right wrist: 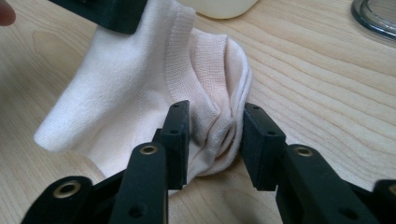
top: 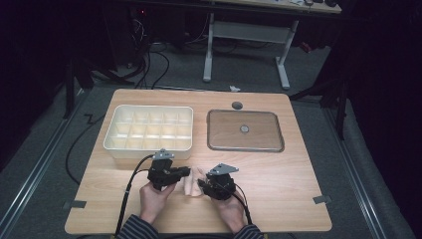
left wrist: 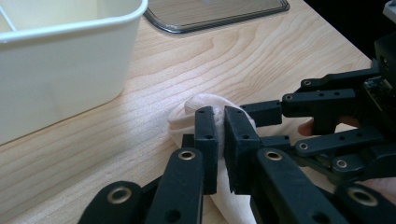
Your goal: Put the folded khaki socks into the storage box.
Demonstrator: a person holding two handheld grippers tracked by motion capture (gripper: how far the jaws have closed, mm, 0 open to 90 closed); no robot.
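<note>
A pale sock (right wrist: 140,93) is clamped in the left gripper (left wrist: 219,140), lying on the table (top: 278,179) between both grippers. The right gripper (right wrist: 212,140) is set apart around the bunched cuff, pads seemingly not pressing. Judged light, soft and floppy: the folded cuff is best pinched.

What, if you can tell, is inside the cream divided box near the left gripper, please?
The cream divided box shows bare cells in the high view. Its front row is partly hidden by the near wall. The sock lies outside it on the table.
</note>
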